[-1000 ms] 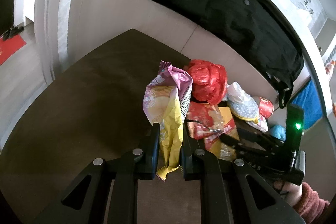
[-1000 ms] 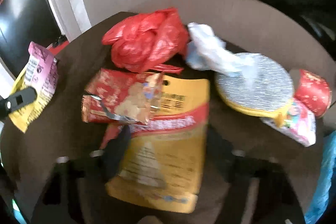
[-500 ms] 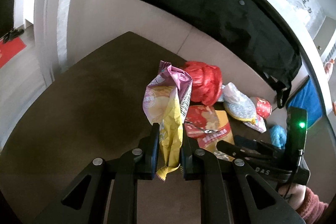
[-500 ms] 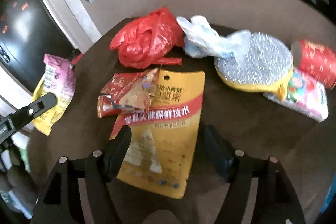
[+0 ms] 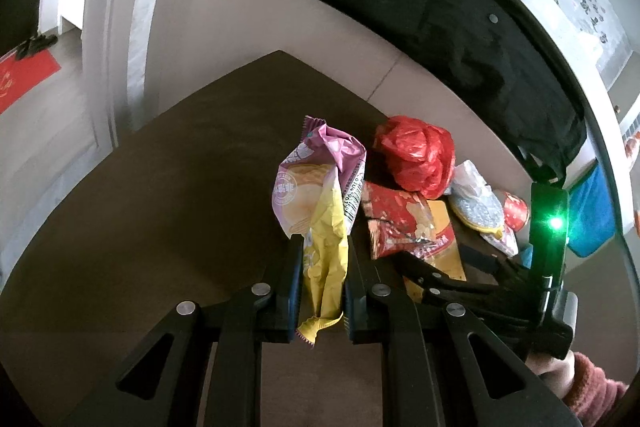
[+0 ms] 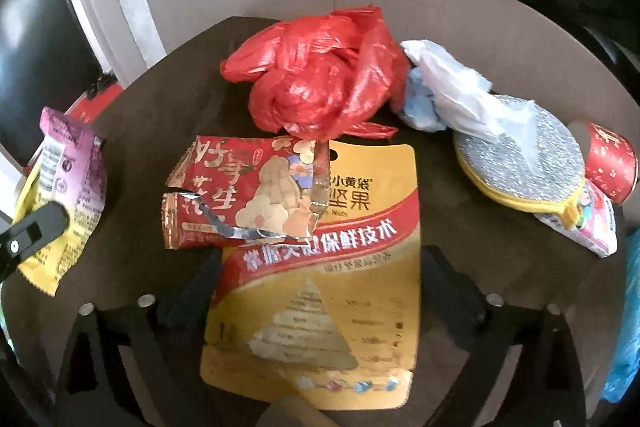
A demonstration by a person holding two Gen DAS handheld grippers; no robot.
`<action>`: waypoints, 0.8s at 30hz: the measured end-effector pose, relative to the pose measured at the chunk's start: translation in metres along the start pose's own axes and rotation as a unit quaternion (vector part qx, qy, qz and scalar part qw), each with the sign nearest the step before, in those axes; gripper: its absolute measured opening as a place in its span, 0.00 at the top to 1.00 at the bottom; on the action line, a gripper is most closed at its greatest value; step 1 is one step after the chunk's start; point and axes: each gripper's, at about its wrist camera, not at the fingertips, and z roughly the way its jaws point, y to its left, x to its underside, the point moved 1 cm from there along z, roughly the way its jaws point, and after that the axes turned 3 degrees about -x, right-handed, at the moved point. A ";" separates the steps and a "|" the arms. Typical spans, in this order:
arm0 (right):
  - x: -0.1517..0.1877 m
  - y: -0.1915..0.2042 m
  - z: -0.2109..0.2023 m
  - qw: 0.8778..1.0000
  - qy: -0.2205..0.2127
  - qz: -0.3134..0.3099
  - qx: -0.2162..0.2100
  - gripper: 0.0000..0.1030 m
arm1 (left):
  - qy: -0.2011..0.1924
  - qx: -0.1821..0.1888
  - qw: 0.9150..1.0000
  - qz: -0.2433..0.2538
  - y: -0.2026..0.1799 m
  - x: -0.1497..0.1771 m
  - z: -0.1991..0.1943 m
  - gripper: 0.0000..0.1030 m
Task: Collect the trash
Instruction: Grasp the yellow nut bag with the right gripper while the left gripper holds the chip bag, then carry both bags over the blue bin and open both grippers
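Note:
My left gripper [image 5: 320, 259] is shut on a purple and yellow chip bag [image 5: 320, 195] and holds it upright above the dark brown table [image 5: 160, 211]; the bag also shows in the right wrist view [image 6: 60, 195]. My right gripper [image 6: 320, 267] is open, its fingers either side of a yellow nut pouch [image 6: 320, 287] lying flat on the table. A torn red peanut wrapper [image 6: 244, 195] lies on the pouch's upper left. A crumpled red plastic bag [image 6: 320, 83] sits behind them.
A white plastic bag [image 6: 452, 87], a silver and yellow round lid [image 6: 520, 163], a red paper cup [image 6: 608, 163] and a small pink packet [image 6: 592, 223] lie at the right. A black coat [image 5: 400, 7] hangs over the beige backrest behind the table. Something blue [image 6: 628, 327] is at the right edge.
My right gripper has moved forward and down over the yellow pouch, which now lies between its open fingers. My left gripper keeps holding the chip bag, almost unmoved.

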 end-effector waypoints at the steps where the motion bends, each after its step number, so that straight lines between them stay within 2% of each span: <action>1: -0.002 0.003 0.002 1.000 -0.003 -0.003 0.001 0.01 | 0.001 0.000 1.000 -0.001 0.001 0.000 0.001 0.84; 6: -0.005 0.003 0.006 0.999 -0.012 -0.031 -0.016 0.04 | 0.003 0.001 1.000 0.004 -0.001 -0.001 0.001 0.84; 7: -0.002 0.000 0.005 0.999 -0.014 -0.035 -0.018 0.08 | 0.001 0.001 1.000 0.007 -0.003 -0.001 0.000 0.84; 11: 0.004 -0.012 -0.008 0.998 -0.028 -0.046 -0.026 0.48 | -0.003 0.005 1.000 0.015 -0.012 -0.004 -0.002 0.84; 12: 0.006 -0.018 -0.010 0.998 -0.028 -0.047 -0.029 0.52 | -0.003 0.006 1.000 0.018 -0.015 -0.004 -0.002 0.84; 13: 0.007 -0.024 -0.012 0.998 -0.028 -0.045 -0.031 0.62 | -0.004 0.007 1.000 0.020 -0.018 -0.004 -0.003 0.84; 14: 0.009 -0.030 -0.015 0.998 -0.029 -0.039 -0.036 0.67 | -0.004 0.008 1.000 0.023 -0.021 -0.005 -0.004 0.84; 17: 0.014 -0.050 -0.025 0.997 -0.029 -0.008 -0.077 0.77 | -0.007 0.012 0.999 0.033 -0.032 -0.005 -0.007 0.84; 20: 0.018 -0.062 -0.037 0.996 -0.035 0.001 -0.083 0.87 | -0.007 0.015 0.999 0.047 -0.046 -0.006 -0.009 0.84; 24: 0.021 -0.077 -0.060 0.994 -0.056 0.009 -0.093 0.89 | -0.014 0.026 0.997 0.068 -0.071 -0.010 -0.012 0.84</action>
